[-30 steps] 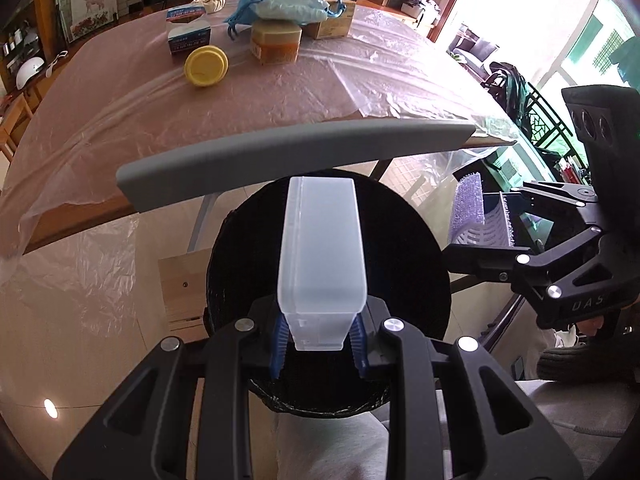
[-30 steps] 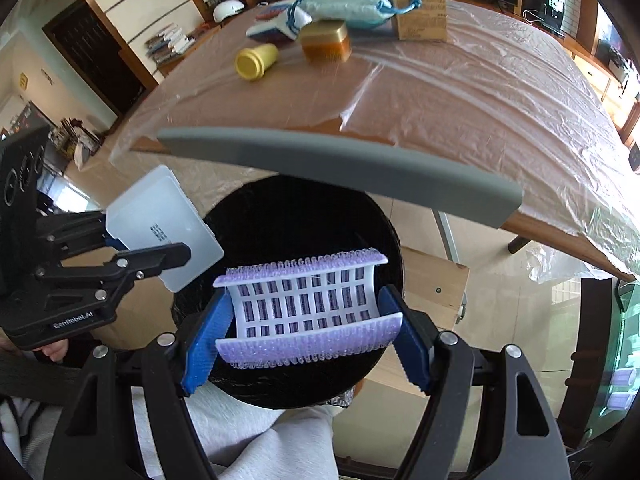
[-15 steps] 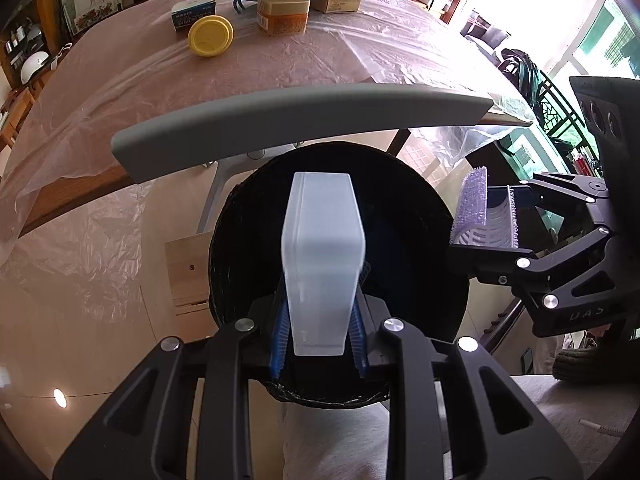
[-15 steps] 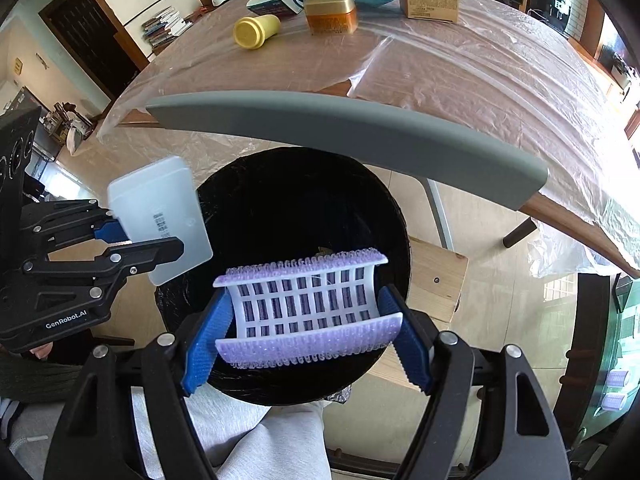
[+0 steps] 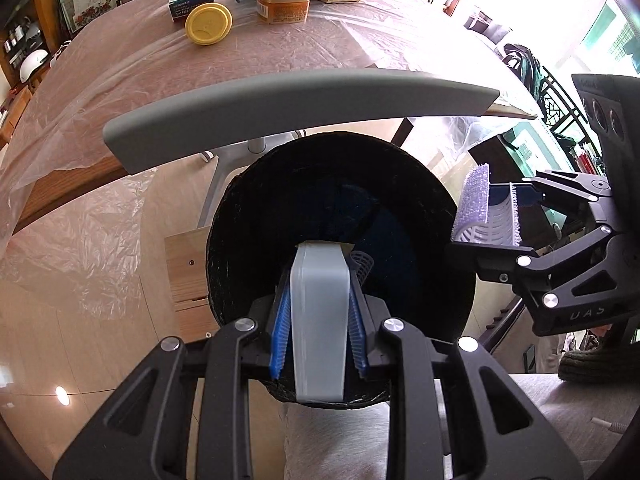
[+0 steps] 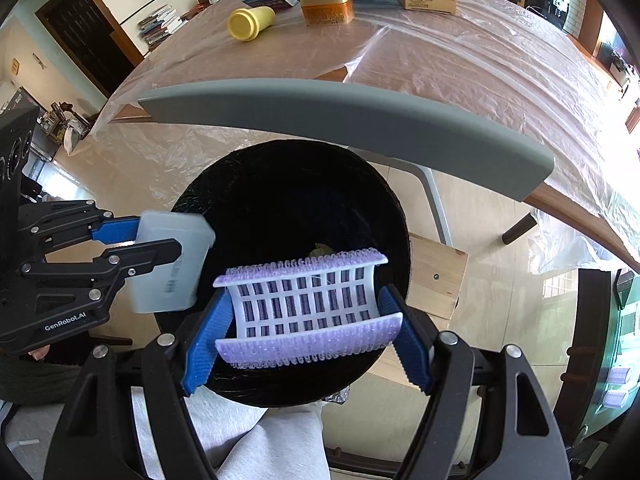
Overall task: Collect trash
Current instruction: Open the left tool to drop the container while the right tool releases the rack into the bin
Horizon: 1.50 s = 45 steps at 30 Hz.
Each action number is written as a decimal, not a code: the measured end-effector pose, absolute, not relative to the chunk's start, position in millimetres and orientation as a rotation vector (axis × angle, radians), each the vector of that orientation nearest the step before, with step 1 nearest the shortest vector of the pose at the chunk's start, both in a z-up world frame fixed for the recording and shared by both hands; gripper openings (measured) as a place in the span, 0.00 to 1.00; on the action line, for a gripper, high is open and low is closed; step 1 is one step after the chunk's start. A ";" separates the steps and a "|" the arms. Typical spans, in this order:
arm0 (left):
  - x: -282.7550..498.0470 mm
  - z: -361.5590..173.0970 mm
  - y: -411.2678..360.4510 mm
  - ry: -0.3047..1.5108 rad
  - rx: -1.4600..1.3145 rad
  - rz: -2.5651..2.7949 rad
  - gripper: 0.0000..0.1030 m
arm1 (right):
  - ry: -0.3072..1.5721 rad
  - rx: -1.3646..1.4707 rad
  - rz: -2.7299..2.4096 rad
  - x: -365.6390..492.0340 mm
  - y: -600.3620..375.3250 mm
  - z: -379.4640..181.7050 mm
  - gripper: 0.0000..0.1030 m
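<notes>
Trash poised over the bin: two drops that could miss

Trash is held in both grippers above the round black bin point(image 6: 288, 184). The left gripper point(image 5: 318, 320) pinches a translucent white plastic box point(image 5: 318, 312) over the bin's 6 o'clock rim; released there, it may tip outward onto the grey-trousered lap. The right gripper point(image 6: 304, 320) clamps a curved purple-and-white bristled plastic grid point(image 6: 306, 308), whose bristles might snag a blue pad. At 12 o'clock, the grey chair back point(image 6: 348, 128) crowds the opening.

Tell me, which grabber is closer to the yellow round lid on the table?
Left. The left gripper sits on the yellow round lid's side above the black bin; the right gripper is on the far side.
</notes>
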<state>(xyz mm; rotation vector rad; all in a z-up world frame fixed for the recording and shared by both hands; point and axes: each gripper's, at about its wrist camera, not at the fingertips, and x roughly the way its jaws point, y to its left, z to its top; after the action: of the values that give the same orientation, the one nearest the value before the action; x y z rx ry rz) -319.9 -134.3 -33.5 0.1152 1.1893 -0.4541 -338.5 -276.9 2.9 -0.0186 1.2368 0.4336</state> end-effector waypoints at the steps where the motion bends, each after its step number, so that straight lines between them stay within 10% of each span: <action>1: -319.5 -33.7 -134.0 1.191 0.114 -0.453 0.27 | 1.239 -0.020 0.435 -338.1 -276.9 2.0 0.71; 45: -315.8 -26.2 -134.8 1.170 0.105 -0.438 0.27 | 1.261 -0.060 0.449 -328.9 -261.1 -2.7 0.71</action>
<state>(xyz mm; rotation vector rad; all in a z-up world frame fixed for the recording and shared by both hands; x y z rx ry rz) -315.8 -134.8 -26.2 0.1053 1.1696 -0.4379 -328.9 -261.1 -2.7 -0.0605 1.2608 0.4493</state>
